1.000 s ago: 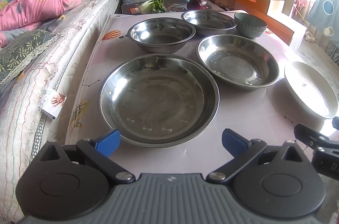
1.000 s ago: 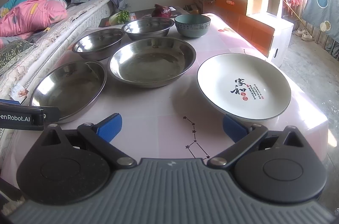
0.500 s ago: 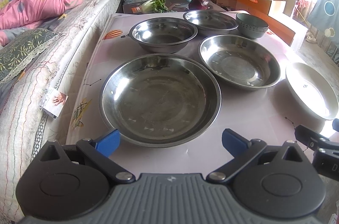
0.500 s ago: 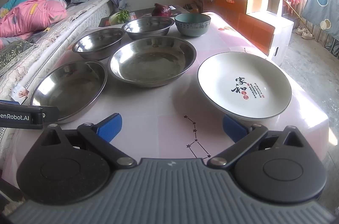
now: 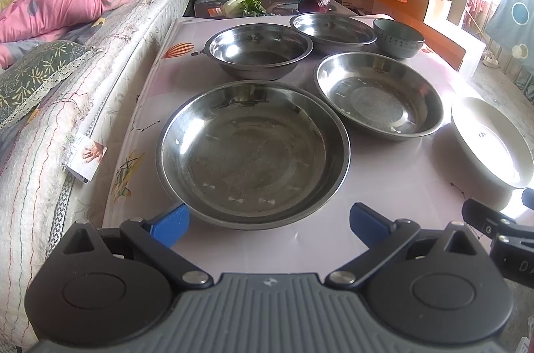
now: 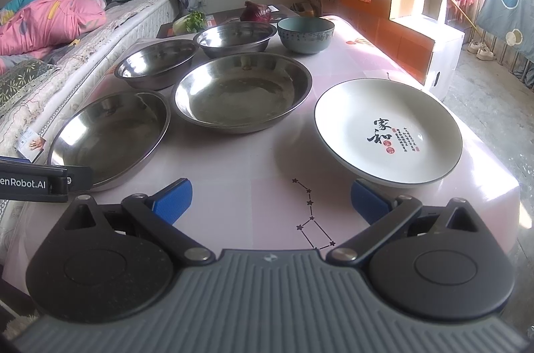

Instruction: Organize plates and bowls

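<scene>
Six dishes sit upright and empty on a pink table. A large steel plate (image 5: 253, 149) fills the centre of the left wrist view, a second steel plate (image 5: 378, 94) just to its right. Behind them, in the upper middle of the frame, stand two steel bowls, one at left (image 5: 258, 51), one further back (image 5: 333, 27), with a grey-blue ceramic bowl (image 5: 397, 37) to the upper right. A white plate (image 6: 388, 132) printed with black characters lies at the right, apart from the others.
</scene>
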